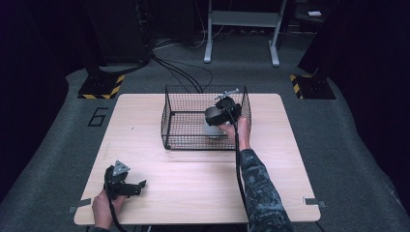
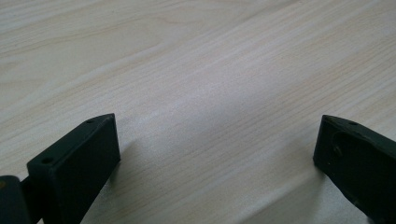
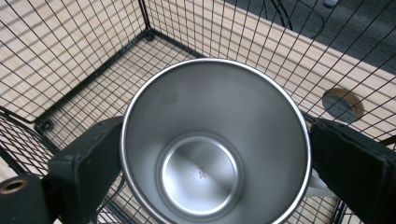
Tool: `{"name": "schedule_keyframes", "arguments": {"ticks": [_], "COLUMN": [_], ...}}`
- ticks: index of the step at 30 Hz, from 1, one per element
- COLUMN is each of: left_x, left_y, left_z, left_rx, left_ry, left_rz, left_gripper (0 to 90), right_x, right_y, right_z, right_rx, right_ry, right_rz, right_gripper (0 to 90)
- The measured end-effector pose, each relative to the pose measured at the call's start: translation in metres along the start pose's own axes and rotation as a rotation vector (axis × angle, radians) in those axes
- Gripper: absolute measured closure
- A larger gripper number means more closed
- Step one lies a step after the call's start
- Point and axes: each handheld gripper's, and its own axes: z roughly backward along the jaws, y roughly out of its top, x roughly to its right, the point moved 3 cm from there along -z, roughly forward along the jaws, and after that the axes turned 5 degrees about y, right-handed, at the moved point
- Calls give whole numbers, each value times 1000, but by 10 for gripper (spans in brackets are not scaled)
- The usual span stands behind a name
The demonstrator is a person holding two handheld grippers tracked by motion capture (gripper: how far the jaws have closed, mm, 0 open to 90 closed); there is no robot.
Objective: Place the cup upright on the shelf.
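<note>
Grey carpet surrounded the pale wooden table, with a "6" marked on the floor just off its left edge and yellow-and-black hazard tape on the bases of two stands behind it. On the far half of the table stood a black wire basket, open at the top. The right hand-held gripper reached down into its right side, and in the right gripper view its jaws flanked a stainless steel cup, one against each side of the rim, closed on it as far as the cup's width allowed. The cup stood upright over the basket's mesh floor, mouth towards the camera, with a pale handle stub beside the right jaw; whether its base touched the mesh could not be told. The step in hand looked like moving the cup in or out of the basket. It would go best with the cup kept level, moved straight up or down clear of the wire walls, and the squeeze held steady, since smooth steel could slip between flat jaws. The left hand-held gripper rested near the table's front left corner, jaws wide apart with bare wood between them. Small stamped characters on the cup's inner bottom were too small to read with confidence.
</note>
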Motion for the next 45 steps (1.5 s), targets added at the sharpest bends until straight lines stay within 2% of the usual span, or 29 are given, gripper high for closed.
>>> {"name": "schedule_keyframes", "arguments": {"ticks": [1, 8, 15, 20, 23, 29, 31, 38, 45], "left_x": [0, 0, 0, 0, 0, 0, 0, 0, 0], "left_y": [0, 0, 0, 0, 0, 0, 0, 0, 0], "left_z": [0, 0, 0, 0, 0, 1, 0, 0, 0], "left_rx": [-2, -2, -2, -2, -2, -7, -1, -2, 0], "left_ry": [2, 3, 3, 2, 2, 1, 2, 2, 2], "left_rz": [-1, -1, -1, 0, -1, -2, 0, 0, 0], "left_gripper": [4, 4, 4, 4, 4, 4, 4, 4, 4], "right_x": [-1, -2, -2, -4, -5, -7, -7, -6, -10], "right_y": [-1, -6, -10, -10, -10, -10, -10, -8, -9], "right_z": [-1, -7, -13, -14, -14, -13, -9, 11, 38], "right_rx": [-5, -27, -40, -42, -59, -60, -42, 16, 49], "right_ry": [4, 2, -13, -20, -23, -23, -9, 34, 87], "right_rz": [-11, -10, 6, 11, 33, 19, 6, -16, 17], "right_gripper": [55, 54, 54, 53, 52, 40, 0, 0, 0]}}
